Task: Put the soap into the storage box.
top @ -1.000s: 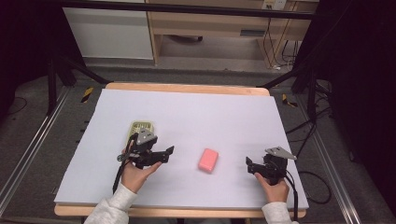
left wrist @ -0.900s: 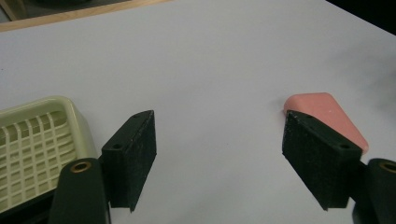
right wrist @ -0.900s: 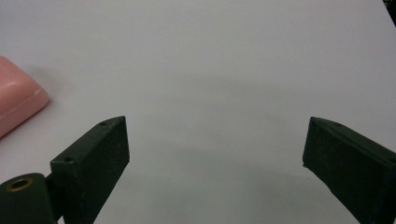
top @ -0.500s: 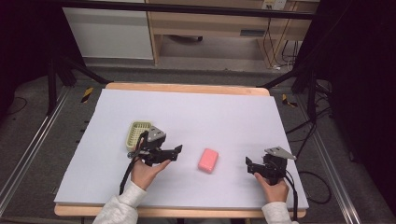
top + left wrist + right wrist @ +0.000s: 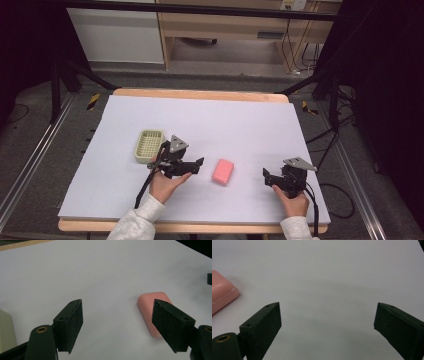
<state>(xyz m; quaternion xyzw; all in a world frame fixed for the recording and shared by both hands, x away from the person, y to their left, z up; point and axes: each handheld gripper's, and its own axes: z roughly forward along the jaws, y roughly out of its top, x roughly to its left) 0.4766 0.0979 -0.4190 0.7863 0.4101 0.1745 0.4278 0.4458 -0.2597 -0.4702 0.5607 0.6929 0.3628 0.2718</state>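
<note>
**Reaching toward the pink soap, both grippers wide**

Left gripper (image 5: 199, 164) sat w/ jaws spread wide, nothing between them. It was held in the person's left hand (image 5: 165, 184), pointed to the right across the table (image 5: 100, 200). In the left gripper view its two black jaws (image 5: 117, 325) stood well apart over bare white surface, and the far jaw's tip overlapped the near end of the pink soap (image 5: 150, 307) in the picture; whether it touched, can't tell. From the high view the soap (image 5: 223, 171) lay flat just right of that gripper's tips, a small gap visible, roughly mid-table near the front.

Behind the left gripper, at its back-left, a pale green basket (image 5: 149, 146) sat on the table, close to the gripper's body. A cream corner of it showed at the lower left edge of the left gripper view (image 5: 5, 332).

Right gripper (image 5: 267, 176) was also wide, empty, held in the right hand (image 5: 294, 202) near the table's front-right, pointed left toward the soap but well apart from it. In the right gripper view its jaws (image 5: 327, 327) framed bare surface, w/ the soap's end (image 5: 222, 297) at the left edge.

Wooden rim (image 5: 200, 94) of the table showed along the far side.
</note>
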